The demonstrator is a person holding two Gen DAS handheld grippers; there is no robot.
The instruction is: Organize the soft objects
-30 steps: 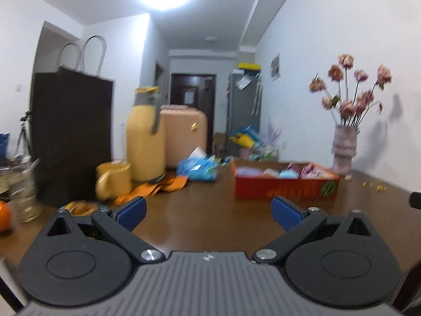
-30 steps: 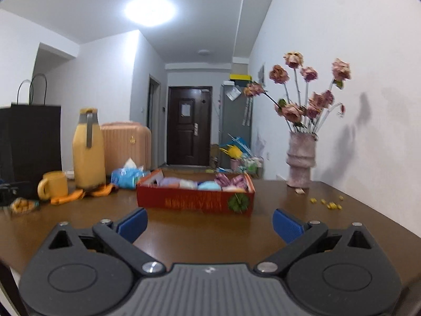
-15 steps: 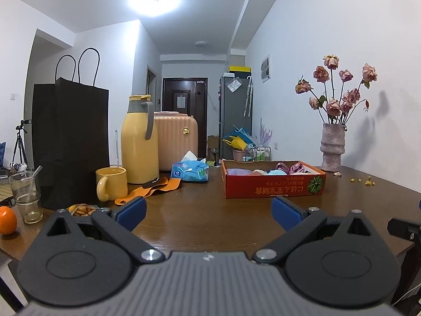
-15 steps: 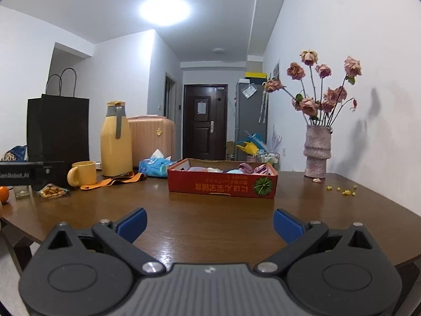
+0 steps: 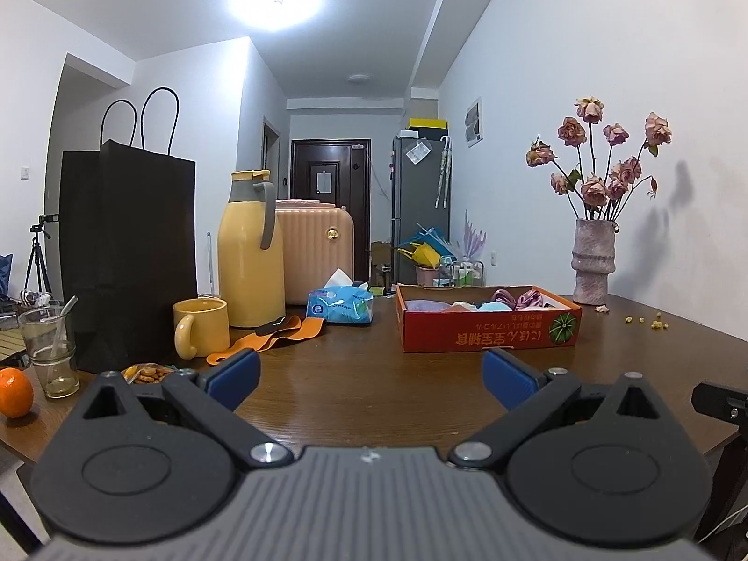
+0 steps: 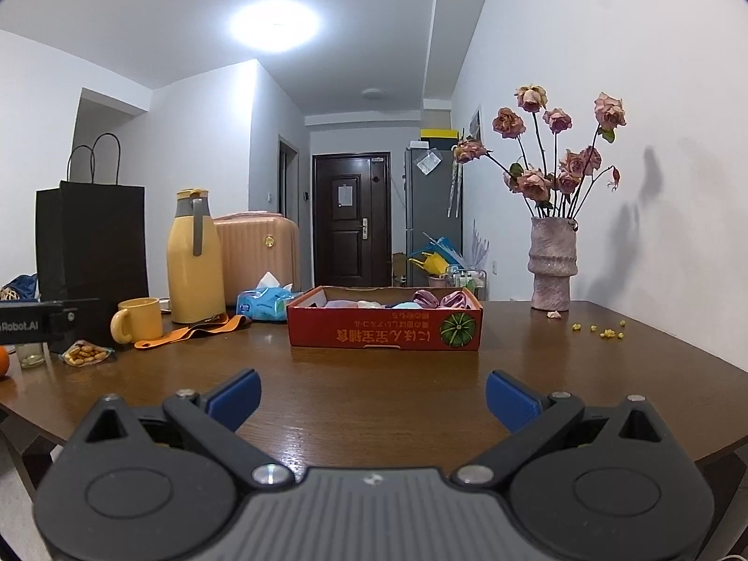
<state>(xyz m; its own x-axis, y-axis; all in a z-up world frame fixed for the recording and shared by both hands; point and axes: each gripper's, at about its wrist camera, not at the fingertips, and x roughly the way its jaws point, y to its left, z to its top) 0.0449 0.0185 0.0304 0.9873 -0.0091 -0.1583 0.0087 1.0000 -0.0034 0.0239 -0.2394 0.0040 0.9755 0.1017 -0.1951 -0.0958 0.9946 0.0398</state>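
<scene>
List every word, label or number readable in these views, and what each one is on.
"Robot.AI", cut off at the frame edge: on the left gripper's black body.
Red box: a row of yellow characters printed upside down, not readable.
Tissue pack: print too small.
Papers on the fridge and door: too blurred.

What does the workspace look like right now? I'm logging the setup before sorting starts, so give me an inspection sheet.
Surface: brown wooden table, glossy, yellow crumbs near the right edge.
Job's things: red cardboard box holding soft items in pink, blue and purple.
Clutter: yellow mug, yellow thermos, tissue pack, orange strap, black paper bag, glass, orange, snack packet, vase of dried roses.
Grippers: left gripper open, empty; right gripper open, empty.
Cables: nothing seen.
Surroundings: suitcase, door, fridge.
</scene>
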